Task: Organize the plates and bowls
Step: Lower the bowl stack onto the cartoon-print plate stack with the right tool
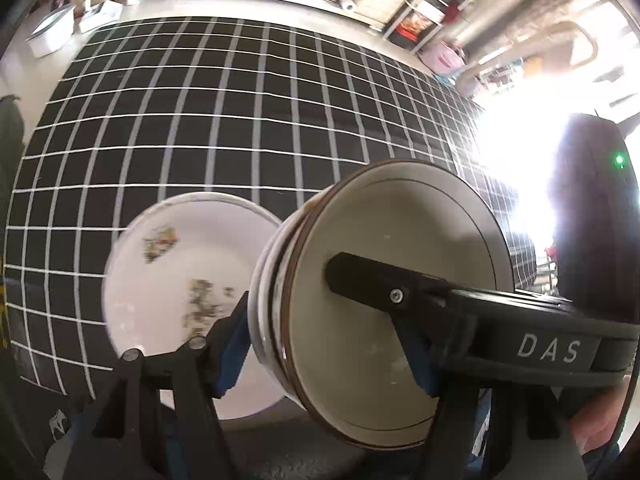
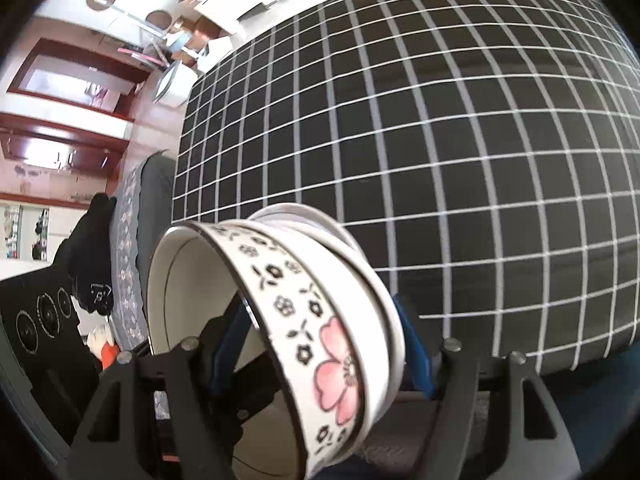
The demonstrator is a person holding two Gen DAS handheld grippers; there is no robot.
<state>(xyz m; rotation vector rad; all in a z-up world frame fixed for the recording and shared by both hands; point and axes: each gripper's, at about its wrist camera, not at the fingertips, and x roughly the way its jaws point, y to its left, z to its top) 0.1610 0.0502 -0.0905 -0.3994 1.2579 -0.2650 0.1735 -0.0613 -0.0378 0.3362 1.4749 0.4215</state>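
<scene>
Glossy glazed ceramic bowls (image 2: 320, 320), 1 flower-painted; smooth glossy white plate (image 1: 180, 288); matt black plastic left gripper (image 1: 324, 344); woven black-and-white checked tablecloth (image 1: 240, 120).

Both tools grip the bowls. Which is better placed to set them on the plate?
Probably left: the plate lies right beside the left tool and bowls; the right tool's view shows no plate, only checked cloth.

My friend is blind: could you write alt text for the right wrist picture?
The right tool grips the wall of a white bowl with a pink flower, tipped on its side above a black, white-gridded tablecloth.
</scene>
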